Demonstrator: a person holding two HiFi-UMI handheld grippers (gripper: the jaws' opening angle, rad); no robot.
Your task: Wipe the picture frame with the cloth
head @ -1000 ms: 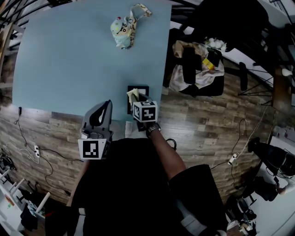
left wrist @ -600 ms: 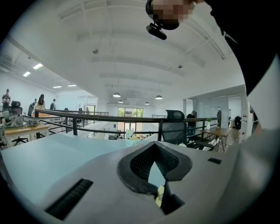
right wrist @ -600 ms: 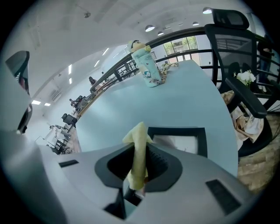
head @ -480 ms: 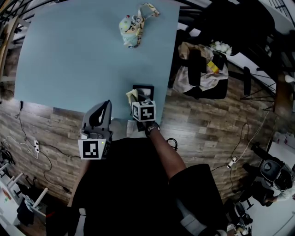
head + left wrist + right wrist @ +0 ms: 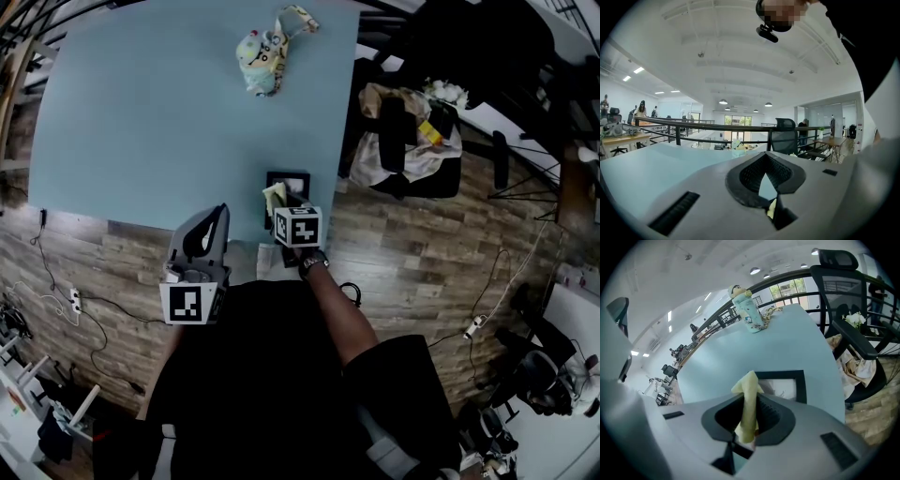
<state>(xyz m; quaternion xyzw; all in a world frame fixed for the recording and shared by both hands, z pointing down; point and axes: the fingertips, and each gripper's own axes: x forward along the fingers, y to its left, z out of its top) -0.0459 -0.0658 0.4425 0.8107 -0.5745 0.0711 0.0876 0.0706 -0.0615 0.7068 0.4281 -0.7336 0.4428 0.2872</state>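
Black-rimmed picture frame (image 5: pixel 288 176) lies flat by the table's (image 5: pixel 150 122) near edge. The yellow cloth (image 5: pixel 749 385), pinched in the right gripper (image 5: pixel 289 208), has barely shifted over its near side, so wiping looks hardly begun. The left gripper (image 5: pixel 216 214) hangs alongside, pressed together and empty.

I'm looking down on a pale blue table (image 5: pixel 141 122) that's standing on a wood-plank floor (image 5: pixel 412 253). A black picture frame (image 5: pixel 288 175) is lying flat on it by the near right corner, close to the near edge. Over at the far side a little patterned bottle (image 5: pixel 255 58) is standing up, with its strap (image 5: pixel 292 21) trailing on the tabletop just beside it; it's sitting well apart from the frame.
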